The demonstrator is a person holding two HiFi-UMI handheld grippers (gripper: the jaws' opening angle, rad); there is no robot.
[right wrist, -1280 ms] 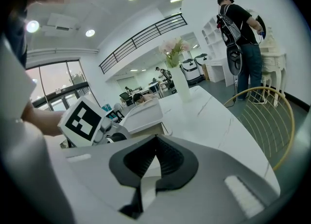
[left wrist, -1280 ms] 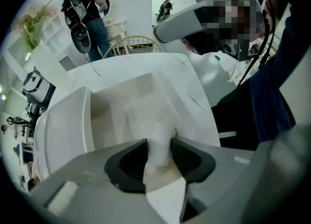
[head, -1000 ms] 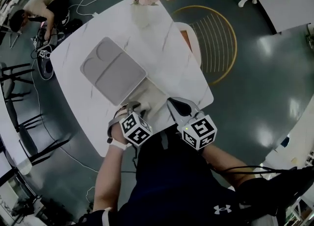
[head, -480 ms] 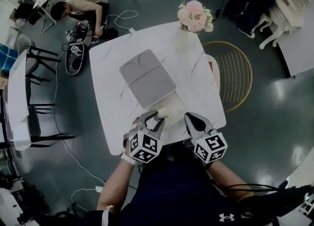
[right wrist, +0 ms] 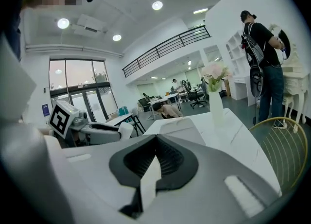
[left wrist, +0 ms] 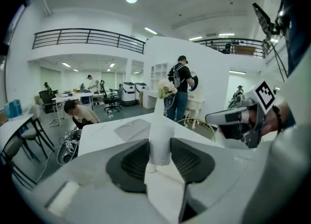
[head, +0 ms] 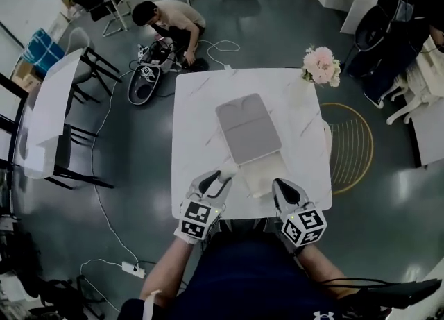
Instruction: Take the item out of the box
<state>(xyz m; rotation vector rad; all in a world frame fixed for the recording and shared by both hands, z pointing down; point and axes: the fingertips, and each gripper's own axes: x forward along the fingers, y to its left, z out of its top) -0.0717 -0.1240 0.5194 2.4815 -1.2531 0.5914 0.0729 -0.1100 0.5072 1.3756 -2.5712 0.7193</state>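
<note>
Flat white item [head: 261, 176] — on the white marble worktop [head: 194, 117], just beside the flat grey box [head: 248, 131] | left tongs [left wrist: 160, 151] and right tongs [right wrist: 151, 169] each pinch its white edge | removal looks done; release remains.

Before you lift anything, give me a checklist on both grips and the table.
1. Left gripper closed on something: ok, its jaws press a white piece.
2. Right gripper closed on something: ok, a thin white edge sits between its jaws.
3. Both held bits belong to the white box: cannot tell.
4. Item inside the box visible: cannot tell.
5. Gray tray apart from the box: cannot tell, their edges meet in the head view.
6. Vase out of the way: ok, it stands at the far corner.
</note>
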